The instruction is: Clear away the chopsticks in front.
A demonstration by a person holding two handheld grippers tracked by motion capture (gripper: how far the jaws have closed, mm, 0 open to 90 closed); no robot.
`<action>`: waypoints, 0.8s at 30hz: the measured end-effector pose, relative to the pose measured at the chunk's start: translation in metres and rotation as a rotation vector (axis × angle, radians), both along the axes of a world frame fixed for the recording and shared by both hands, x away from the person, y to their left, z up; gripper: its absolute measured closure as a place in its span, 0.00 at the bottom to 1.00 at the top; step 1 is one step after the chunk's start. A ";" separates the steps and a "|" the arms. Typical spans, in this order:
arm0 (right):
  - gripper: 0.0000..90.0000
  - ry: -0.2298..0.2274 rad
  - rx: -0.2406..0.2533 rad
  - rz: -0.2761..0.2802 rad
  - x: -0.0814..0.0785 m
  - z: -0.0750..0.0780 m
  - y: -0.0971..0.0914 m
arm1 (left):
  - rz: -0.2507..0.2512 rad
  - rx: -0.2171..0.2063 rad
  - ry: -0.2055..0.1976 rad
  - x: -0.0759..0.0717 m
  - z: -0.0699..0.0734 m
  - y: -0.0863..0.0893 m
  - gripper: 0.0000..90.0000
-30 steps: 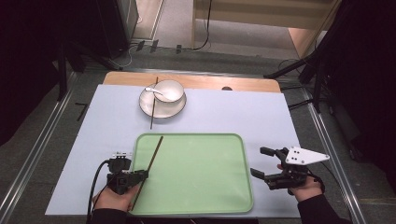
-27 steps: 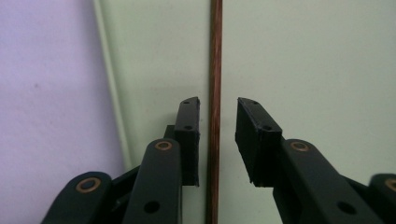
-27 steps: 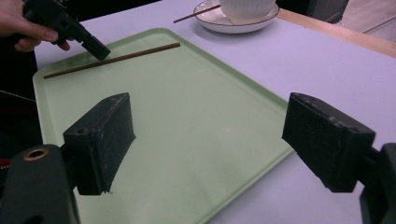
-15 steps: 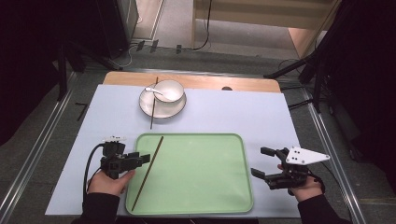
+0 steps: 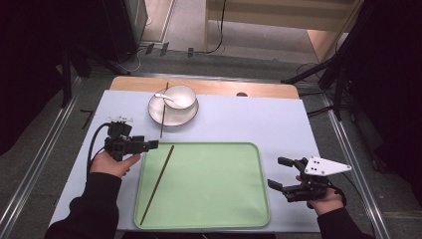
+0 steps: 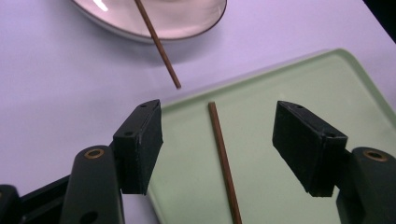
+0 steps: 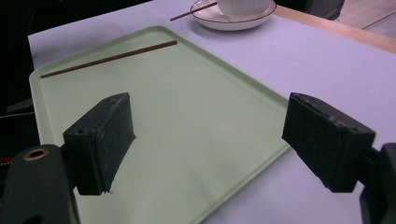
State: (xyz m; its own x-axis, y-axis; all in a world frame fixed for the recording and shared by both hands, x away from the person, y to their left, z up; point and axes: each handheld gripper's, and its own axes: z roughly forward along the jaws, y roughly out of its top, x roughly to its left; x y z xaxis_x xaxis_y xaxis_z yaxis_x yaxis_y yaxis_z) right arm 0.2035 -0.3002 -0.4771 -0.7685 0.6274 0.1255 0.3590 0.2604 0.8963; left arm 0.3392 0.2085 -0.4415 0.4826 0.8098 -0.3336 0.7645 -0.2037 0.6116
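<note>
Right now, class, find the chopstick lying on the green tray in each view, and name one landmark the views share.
High view: chopstick slants along the tray's left side.
Left gripper view: bottom centre, between the open claw's jaws.
Right gripper view: upper left.
Shared landmark: the white plate.
</note>
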 end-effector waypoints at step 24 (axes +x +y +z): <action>0.19 0.008 0.002 -0.012 -0.005 0.000 -0.003 | 0.026 0.097 0.005 0.114 -0.014 -0.026 0.46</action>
